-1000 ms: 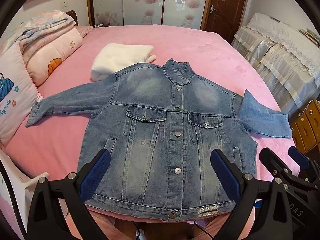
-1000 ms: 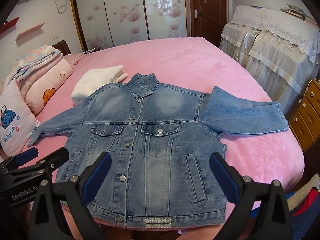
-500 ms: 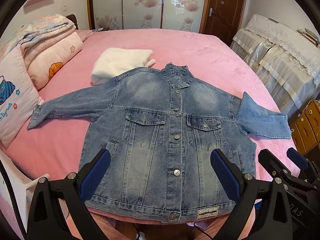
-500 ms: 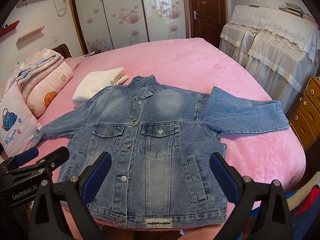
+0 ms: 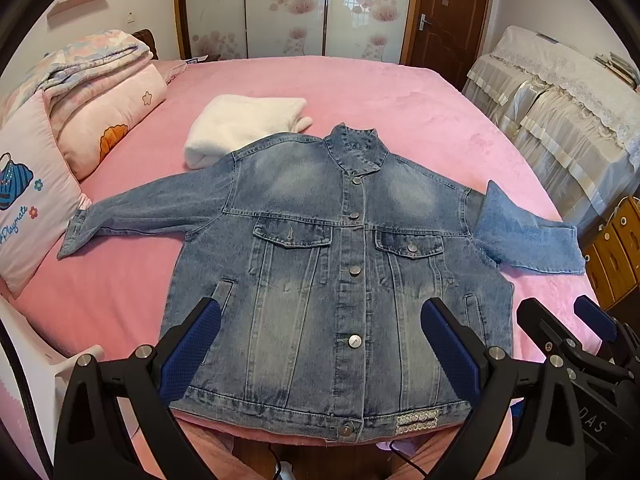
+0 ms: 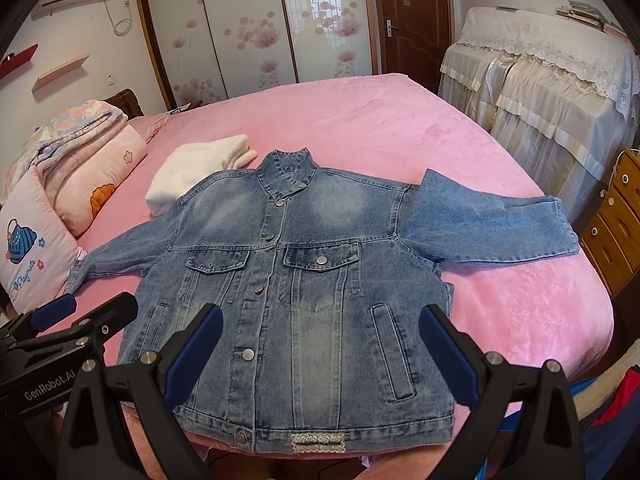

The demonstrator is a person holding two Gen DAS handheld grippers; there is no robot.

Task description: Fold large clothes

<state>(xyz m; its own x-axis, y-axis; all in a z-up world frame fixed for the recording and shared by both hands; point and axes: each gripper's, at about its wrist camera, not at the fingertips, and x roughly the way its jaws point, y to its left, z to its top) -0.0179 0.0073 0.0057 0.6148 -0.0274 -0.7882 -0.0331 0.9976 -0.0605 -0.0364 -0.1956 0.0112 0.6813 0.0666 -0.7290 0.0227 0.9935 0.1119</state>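
A blue denim jacket (image 5: 320,264) (image 6: 304,280) lies flat and buttoned, front side up, on the pink bed (image 5: 380,100) (image 6: 380,120). Its collar points away from me and both sleeves are spread out sideways. My left gripper (image 5: 320,344) hovers open above the hem, nothing between its blue pads. Just as open and empty, my right gripper (image 6: 320,348) hangs over the hem's right half. Each gripper shows in the other's view: the right one (image 5: 568,328) at the right edge, the left one (image 6: 80,316) at the left edge.
A folded white garment (image 5: 244,128) (image 6: 192,172) lies beyond the jacket's left shoulder. Pillows and a folded quilt (image 5: 80,120) (image 6: 72,168) are stacked at the left. A lace-covered piece of furniture (image 5: 560,120) and wooden drawers (image 6: 612,224) stand right of the bed.
Both cameras have risen and tilted up a little, so the jacket sits lower in view. The jacket itself has not moved, and both grippers stay open.
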